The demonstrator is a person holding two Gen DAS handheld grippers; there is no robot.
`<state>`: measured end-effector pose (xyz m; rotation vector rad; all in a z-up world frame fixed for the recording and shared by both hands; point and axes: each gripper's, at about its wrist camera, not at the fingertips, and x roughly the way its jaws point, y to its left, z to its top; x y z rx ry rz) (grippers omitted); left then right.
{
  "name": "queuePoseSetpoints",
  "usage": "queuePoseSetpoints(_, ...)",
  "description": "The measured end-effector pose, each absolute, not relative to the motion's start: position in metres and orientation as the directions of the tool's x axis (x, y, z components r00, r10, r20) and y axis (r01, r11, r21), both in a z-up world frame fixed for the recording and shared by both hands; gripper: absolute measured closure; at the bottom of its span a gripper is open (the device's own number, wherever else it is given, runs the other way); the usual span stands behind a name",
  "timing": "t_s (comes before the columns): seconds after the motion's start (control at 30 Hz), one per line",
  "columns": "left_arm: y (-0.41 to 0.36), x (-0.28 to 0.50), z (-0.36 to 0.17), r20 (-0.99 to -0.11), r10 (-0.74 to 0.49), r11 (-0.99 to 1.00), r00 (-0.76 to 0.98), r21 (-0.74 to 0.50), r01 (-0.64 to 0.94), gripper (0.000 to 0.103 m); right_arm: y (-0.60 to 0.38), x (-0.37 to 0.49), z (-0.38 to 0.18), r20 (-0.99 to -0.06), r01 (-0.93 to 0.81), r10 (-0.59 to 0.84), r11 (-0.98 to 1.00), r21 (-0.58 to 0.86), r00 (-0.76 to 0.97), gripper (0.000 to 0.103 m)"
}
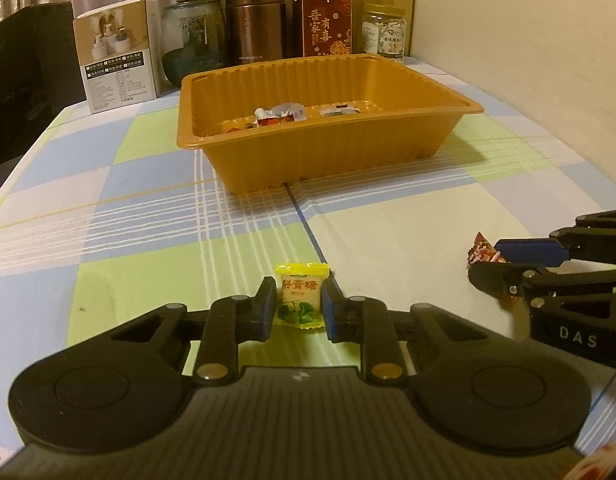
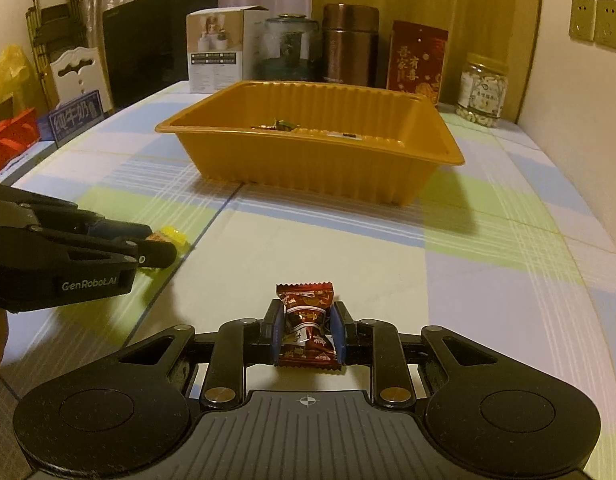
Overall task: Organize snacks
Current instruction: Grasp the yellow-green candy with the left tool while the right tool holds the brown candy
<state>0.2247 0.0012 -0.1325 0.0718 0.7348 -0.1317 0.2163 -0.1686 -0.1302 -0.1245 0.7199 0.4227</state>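
My left gripper (image 1: 299, 304) is shut on a yellow candy packet (image 1: 301, 298), low over the checked tablecloth. My right gripper (image 2: 307, 330) is shut on a dark red candy packet (image 2: 307, 326), also low over the cloth. Each gripper shows in the other's view: the right one (image 1: 486, 258) with the red candy (image 1: 484, 249) at the right, the left one (image 2: 156, 246) with the yellow candy (image 2: 170, 236) at the left. An orange plastic tray (image 1: 328, 152) stands ahead at mid table and holds a few wrapped snacks (image 1: 280, 114). The tray also shows in the right wrist view (image 2: 308, 168).
Behind the tray along the wall stand a white box (image 1: 116, 56), a glass jar (image 1: 194, 40), a brown flask (image 1: 255, 20), a red packet (image 1: 327, 20) and a jar of nuts (image 1: 384, 32). A black chair (image 1: 24, 80) is at the far left.
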Motion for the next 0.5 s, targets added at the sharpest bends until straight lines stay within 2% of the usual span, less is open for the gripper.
queuePoseSetpoints(0.23, 0.002, 0.214, -0.130, -0.678, -0.111, 0.989, 0.727, -0.003, 0.148, 0.084, -0.168, 0.215, -0.129, -0.671, -0.379, 0.309, 0.924, 0.045, 0.675, 0.079)
queuePoseSetpoints(0.5, 0.003, 0.195, -0.126, -0.697, -0.147, 0.986, 0.701, -0.049, 0.158, 0.085, -0.173, 0.199, -0.123, -0.674, -0.310, 0.309, 0.943, 0.123, 0.671, 0.080)
